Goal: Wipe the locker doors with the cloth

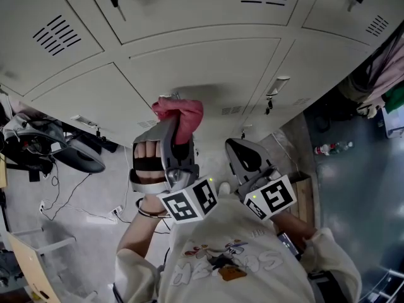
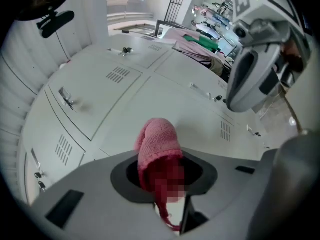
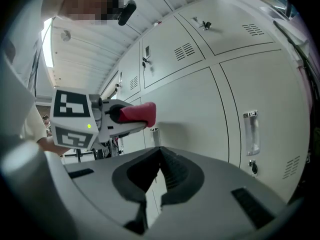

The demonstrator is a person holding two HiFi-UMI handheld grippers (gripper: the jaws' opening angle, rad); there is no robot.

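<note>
Pink knit cloth in left hand-held gripper

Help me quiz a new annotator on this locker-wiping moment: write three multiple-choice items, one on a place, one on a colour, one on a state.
1. Where is the cloth?
A) on the floor
B) in the left hand-held gripper
C) hanging on a locker handle

2. What colour is the cloth?
A) pink
B) blue
C) white

3. What does the right hand-held gripper hold?
A) a second cloth
B) a spray bottle
C) nothing

Answers:
1 B: the left gripper view shows the cloth clamped between that gripper's jaws.
2 A: it shows pink to red in all three views.
3 C: the right gripper view shows its jaws meeting with nothing between them.
</note>
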